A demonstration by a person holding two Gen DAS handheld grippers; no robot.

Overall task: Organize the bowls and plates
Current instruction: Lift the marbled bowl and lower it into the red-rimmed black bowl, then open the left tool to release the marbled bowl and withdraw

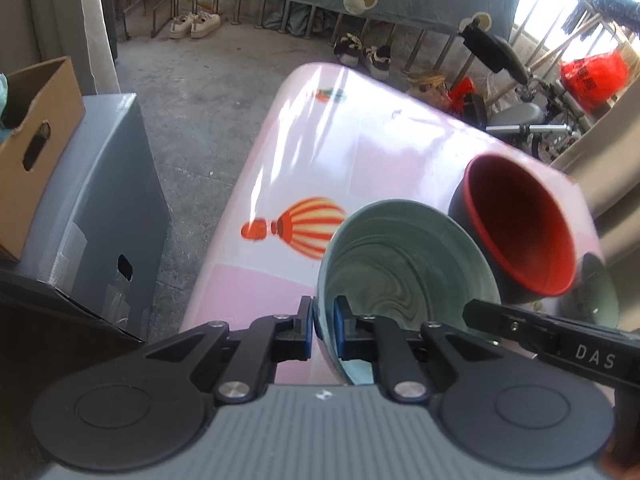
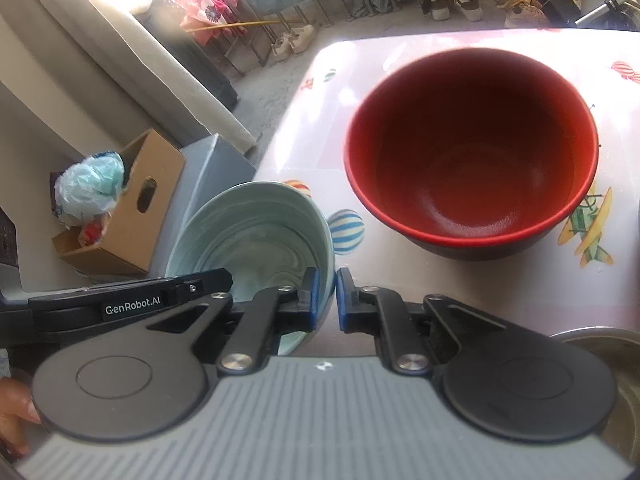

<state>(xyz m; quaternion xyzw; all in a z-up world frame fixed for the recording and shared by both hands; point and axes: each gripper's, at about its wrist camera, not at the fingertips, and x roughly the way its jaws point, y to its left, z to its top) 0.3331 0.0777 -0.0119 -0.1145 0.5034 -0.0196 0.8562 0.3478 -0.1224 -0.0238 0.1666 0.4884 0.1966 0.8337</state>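
A pale green bowl (image 1: pixel 408 256) with a swirl pattern is held by both grippers over the near left part of the pink table (image 1: pixel 360 140). My left gripper (image 1: pixel 324 328) is shut on its left rim. My right gripper (image 2: pixel 325 300) is shut on its right rim; the bowl also shows in the right wrist view (image 2: pixel 256 236). A larger bowl, red inside and dark outside (image 2: pixel 472 152), stands on the table just beyond; it also shows in the left wrist view (image 1: pixel 520 224). The right gripper's body shows at the left wrist view's right edge.
A cardboard box (image 2: pixel 132 208) sits on a grey box (image 1: pixel 100 208) left of the table. A metal rim (image 2: pixel 608 344) shows at the near right. Shoes (image 1: pixel 196 24), a railing and a bike lie beyond the table on the concrete floor.
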